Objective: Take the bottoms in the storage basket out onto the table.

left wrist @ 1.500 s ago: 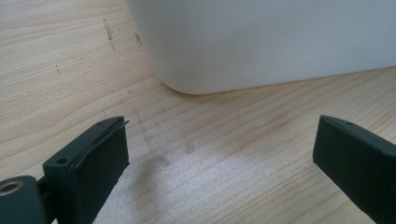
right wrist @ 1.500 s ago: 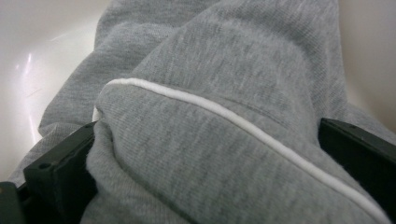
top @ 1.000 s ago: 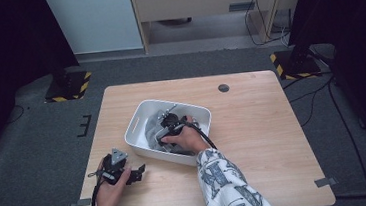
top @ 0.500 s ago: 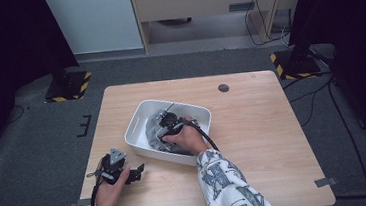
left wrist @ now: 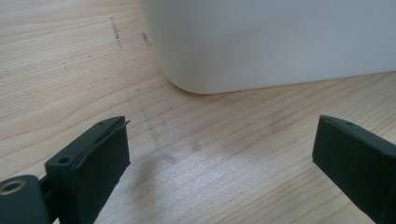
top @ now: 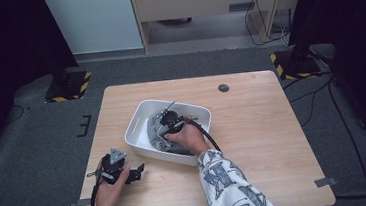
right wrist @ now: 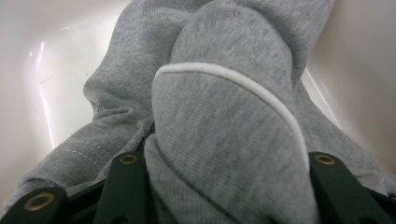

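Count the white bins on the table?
1. The white bin sits mid-table, holding grey cloth that the right gripper reaches into; the left gripper rests on the table beside it.

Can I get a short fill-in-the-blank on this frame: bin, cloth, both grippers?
1. The right gripper reaches into the white ____.
2. Its jaws sit around a bunched ____ cloth with white piping.
3. The left gripper rests on the table with its jaws ____.
4. The table top is made of ____.

Missing words: bin; grey; open; wood
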`<action>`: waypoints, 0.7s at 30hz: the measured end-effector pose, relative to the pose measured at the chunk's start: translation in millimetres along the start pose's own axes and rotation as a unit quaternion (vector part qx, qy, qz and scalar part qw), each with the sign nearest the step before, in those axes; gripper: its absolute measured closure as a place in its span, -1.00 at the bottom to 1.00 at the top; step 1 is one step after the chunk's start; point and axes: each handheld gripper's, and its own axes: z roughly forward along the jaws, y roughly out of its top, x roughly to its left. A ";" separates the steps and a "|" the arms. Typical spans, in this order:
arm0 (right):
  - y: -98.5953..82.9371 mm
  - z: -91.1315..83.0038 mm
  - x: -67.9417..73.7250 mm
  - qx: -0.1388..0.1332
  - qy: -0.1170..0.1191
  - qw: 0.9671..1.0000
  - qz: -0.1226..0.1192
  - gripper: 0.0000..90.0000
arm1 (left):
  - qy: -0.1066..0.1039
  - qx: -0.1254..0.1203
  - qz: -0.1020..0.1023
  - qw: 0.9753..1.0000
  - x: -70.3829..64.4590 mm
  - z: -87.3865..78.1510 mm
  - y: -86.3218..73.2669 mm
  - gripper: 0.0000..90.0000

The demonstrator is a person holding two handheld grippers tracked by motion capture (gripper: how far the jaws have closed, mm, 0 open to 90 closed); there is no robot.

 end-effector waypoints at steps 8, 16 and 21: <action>1.3 -4.6 0.5 -0.003 0.003 1.000 -0.008 0.32 | 0.001 -0.001 -0.001 1.000 1.2 -0.7 0.2 -0.93; 1.1 -9.2 1.7 -0.009 0.003 1.000 -0.012 0.35 | 0.002 -0.001 0.001 1.000 1.6 -0.8 0.4 -0.93; 0.5 -10.1 1.7 -0.012 0.004 1.000 -0.014 0.35 | 0.000 -0.003 -0.002 1.000 2.3 -1.3 0.6 -0.93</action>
